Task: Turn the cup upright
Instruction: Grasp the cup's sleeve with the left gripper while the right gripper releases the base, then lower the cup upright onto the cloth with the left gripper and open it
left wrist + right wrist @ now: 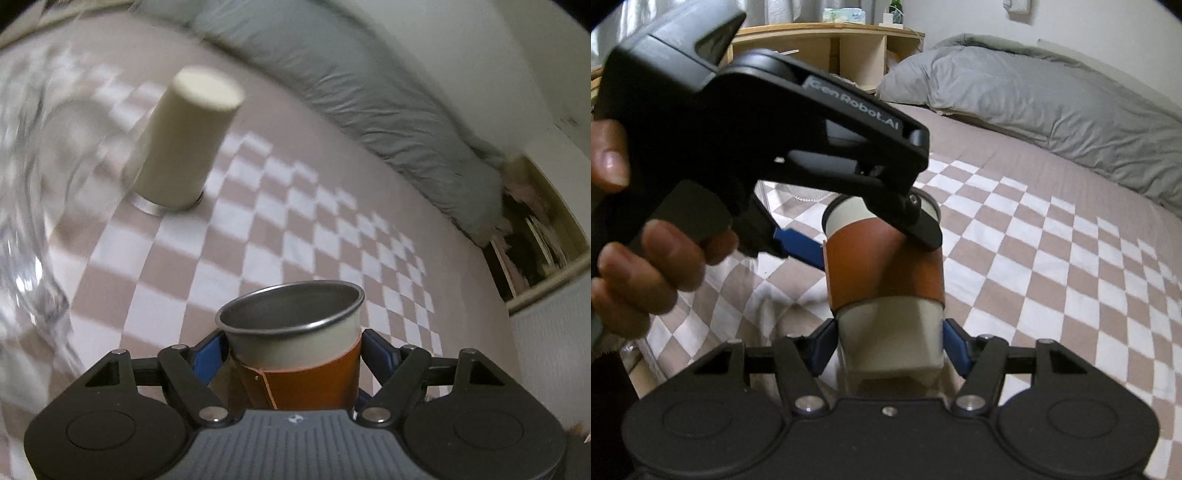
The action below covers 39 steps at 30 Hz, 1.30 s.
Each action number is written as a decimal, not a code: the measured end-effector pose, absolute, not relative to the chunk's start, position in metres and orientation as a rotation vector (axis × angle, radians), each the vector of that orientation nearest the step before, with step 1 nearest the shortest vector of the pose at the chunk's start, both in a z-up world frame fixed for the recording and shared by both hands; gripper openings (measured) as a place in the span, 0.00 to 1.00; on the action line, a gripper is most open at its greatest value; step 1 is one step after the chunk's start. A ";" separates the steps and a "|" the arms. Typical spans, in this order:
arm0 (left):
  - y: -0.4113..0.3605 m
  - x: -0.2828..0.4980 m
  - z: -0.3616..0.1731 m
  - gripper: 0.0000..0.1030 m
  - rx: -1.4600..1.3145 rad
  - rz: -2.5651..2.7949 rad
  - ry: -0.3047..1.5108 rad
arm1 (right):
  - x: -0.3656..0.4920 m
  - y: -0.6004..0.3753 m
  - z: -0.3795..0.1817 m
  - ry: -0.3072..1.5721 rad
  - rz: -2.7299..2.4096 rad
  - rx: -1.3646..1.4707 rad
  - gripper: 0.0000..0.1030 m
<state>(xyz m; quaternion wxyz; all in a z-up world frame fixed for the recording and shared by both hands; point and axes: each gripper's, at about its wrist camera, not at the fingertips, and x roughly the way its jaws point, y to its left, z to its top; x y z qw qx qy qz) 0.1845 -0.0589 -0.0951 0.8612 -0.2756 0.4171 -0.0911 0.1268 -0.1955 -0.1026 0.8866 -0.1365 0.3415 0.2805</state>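
A metal cup with a brown sleeve (pixel 295 347) sits between the blue pads of my left gripper (pixel 295 354), mouth up and tilted away from the camera. In the right wrist view the same cup (pixel 882 266) is held from above by the left gripper's fingers (pixel 798 247), and its pale base end lies between the pads of my right gripper (pixel 890 347). Both grippers are shut on it, above the bed. A cream cup (pixel 184 140) stands upside down on its metal rim on the checked bedspread (pixel 303 229), far left.
A blurred clear glass object (pixel 33 206) fills the left edge of the left view. A grey duvet (pixel 1034 96) lies along the far side of the bed. A wooden shelf (pixel 827 48) stands behind. The person's hand (pixel 646 266) holds the left gripper.
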 end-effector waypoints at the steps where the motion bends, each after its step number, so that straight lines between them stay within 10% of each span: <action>1: -0.061 0.182 -0.091 0.76 -0.546 -0.198 0.851 | 0.127 -0.195 -0.101 0.699 0.581 -0.289 0.61; 24: -0.074 0.147 -0.070 0.74 -0.075 -0.202 0.726 | 0.136 -0.174 -0.108 0.624 0.689 -0.280 0.66; 39: -0.065 0.138 -0.068 0.76 -0.061 -0.138 0.743 | 0.130 -0.163 -0.119 0.575 0.737 -0.310 0.51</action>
